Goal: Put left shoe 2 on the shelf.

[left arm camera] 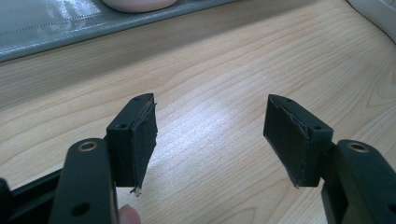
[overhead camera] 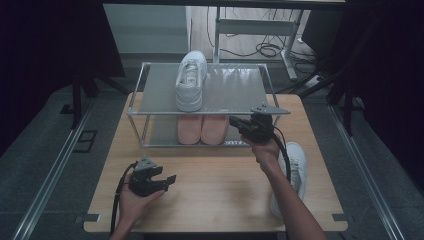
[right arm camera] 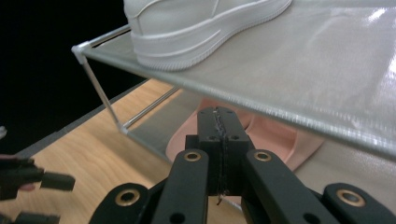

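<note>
A metal shoe rack [overhead camera: 265, 85] with two grey shelves stands at the table's far side. One white shoe [overhead camera: 191, 80] sits on its top shelf, and a pink pair [overhead camera: 202, 129] on the lower shelf. Another white shoe [overhead camera: 296, 167] lies on the table at the right, partly behind the person's right forearm. My right gripper [overhead camera: 234, 121] is shut with nothing in it and points left at the rack's front edge. In the right gripper view its jaws [right arm camera: 219, 114] meet below the top shelf [right arm camera: 299, 70], in front of the pink pair [right arm camera: 280, 135]. My left gripper [overhead camera: 172, 180] rests open above bare wood [left arm camera: 210, 116].
The wooden table [overhead camera: 215, 195] has free room between the two hands. The rack's thin metal posts [right arm camera: 100, 88] and front rail stand close to my right gripper. Dark floor, rails and a desk frame with cables lie beyond the table.
</note>
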A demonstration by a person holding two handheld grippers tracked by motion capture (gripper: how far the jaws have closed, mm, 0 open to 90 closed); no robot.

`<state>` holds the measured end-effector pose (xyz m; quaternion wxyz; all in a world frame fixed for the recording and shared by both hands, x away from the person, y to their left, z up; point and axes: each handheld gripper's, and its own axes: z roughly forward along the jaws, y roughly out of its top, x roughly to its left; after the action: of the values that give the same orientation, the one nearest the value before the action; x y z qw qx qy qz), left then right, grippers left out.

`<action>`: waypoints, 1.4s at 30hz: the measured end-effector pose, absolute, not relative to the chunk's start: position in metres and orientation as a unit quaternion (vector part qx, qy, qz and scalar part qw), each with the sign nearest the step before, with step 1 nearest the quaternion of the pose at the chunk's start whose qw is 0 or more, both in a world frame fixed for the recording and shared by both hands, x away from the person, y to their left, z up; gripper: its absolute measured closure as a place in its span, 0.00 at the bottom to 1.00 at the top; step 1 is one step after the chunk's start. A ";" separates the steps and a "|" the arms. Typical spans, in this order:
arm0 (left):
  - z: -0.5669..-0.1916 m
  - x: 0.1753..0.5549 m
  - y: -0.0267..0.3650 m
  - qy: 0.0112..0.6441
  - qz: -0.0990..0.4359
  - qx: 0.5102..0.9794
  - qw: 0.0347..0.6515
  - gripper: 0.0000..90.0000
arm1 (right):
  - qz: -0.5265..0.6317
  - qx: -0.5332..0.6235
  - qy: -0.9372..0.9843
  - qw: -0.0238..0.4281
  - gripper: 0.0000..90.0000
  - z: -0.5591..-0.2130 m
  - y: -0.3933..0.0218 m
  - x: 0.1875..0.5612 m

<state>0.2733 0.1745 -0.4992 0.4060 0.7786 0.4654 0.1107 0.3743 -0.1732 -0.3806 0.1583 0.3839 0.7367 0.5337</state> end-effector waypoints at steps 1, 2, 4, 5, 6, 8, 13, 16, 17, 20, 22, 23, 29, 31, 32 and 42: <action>-0.499 0.273 0.174 0.465 0.111 0.779 0.406 0.39 | 0.533 0.382 0.738 0.159 1.00 -0.382 -0.175 0.371; -0.499 0.273 0.174 0.465 0.111 0.779 0.406 0.39 | 0.532 0.381 0.739 0.159 1.00 -0.383 -0.176 0.369; -0.499 0.273 0.174 0.465 0.112 0.779 0.406 0.39 | 0.531 0.377 0.742 0.161 0.99 -0.386 -0.178 0.364; -0.499 0.273 0.174 0.465 0.112 0.778 0.406 0.39 | 0.529 0.377 0.743 0.161 0.99 -0.387 -0.180 0.361; -0.499 0.273 0.174 0.465 0.112 0.779 0.406 0.39 | 0.527 0.376 0.745 0.162 0.99 -0.389 -0.181 0.358; -0.499 0.273 0.174 0.465 0.111 0.779 0.406 0.39 | 0.523 0.376 0.747 0.162 0.99 -0.393 -0.186 0.352; -0.499 0.273 0.173 0.466 0.111 0.778 0.407 0.39 | 0.518 0.383 0.748 0.161 0.99 -0.404 -0.201 0.336; -0.499 0.273 0.172 0.465 0.110 0.779 0.407 0.39 | 0.512 0.387 0.749 0.163 0.99 -0.411 -0.209 0.329; -0.499 0.273 0.172 0.465 0.110 0.779 0.406 0.39 | 0.510 0.390 0.749 0.163 0.99 -0.413 -0.212 0.326; -0.499 0.273 0.171 0.464 0.110 0.779 0.406 0.39 | 0.504 0.393 0.751 0.164 0.99 -0.419 -0.219 0.318; -0.499 0.273 0.171 0.465 0.109 0.778 0.407 0.39 | 0.503 0.394 0.752 0.165 0.99 -0.422 -0.222 0.314; -0.499 0.273 0.172 0.466 0.109 0.778 0.407 0.39 | 0.501 0.394 0.753 0.166 0.99 -0.424 -0.225 0.310; -0.498 0.273 0.172 0.465 0.109 0.779 0.407 0.39 | 0.502 0.396 0.750 0.171 0.99 -0.432 -0.238 0.289; -0.498 0.273 0.172 0.465 0.109 0.779 0.407 0.39 | 0.503 0.392 0.748 0.184 0.99 -0.433 -0.242 0.281; -0.498 0.273 0.171 0.465 0.108 0.779 0.407 0.39 | 0.507 0.392 0.745 0.185 0.99 -0.431 -0.244 0.278; -0.498 0.273 0.171 0.465 0.109 0.779 0.407 0.39 | 0.518 0.383 0.743 0.181 0.99 -0.421 -0.256 0.257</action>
<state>0.2726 0.1706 -0.4982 0.4069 0.7785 0.4654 0.1088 0.2568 -0.2560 -0.4214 0.1812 0.3829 0.7430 0.5182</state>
